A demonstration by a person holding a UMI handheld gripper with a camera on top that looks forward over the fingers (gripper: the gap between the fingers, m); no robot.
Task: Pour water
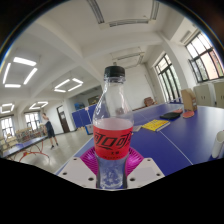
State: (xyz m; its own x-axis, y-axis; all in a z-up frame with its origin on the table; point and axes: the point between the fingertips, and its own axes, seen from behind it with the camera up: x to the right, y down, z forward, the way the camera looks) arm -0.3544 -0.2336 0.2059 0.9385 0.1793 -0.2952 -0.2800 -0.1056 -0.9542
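— While it stands upright, how does the bottle (112, 125) look?
— Clear plastic, black cap, red label; any water inside cannot be made out.
— And the claw (111, 166)?
— Closed narrowly, its pink pads (92, 160) pressing both sides of the bottle, which is held up between the fingers, the blue surface (185, 130) behind it to the right.

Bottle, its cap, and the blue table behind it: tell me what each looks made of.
Bottle: clear plastic, glossy; the room shows through above and below its red label. It stands between the fingers of the gripper; whether they press it can't be seen.
Cap: dark, matte, probably plastic.
Table: smooth blue top with a pale edge line, likely painted board; not certain.
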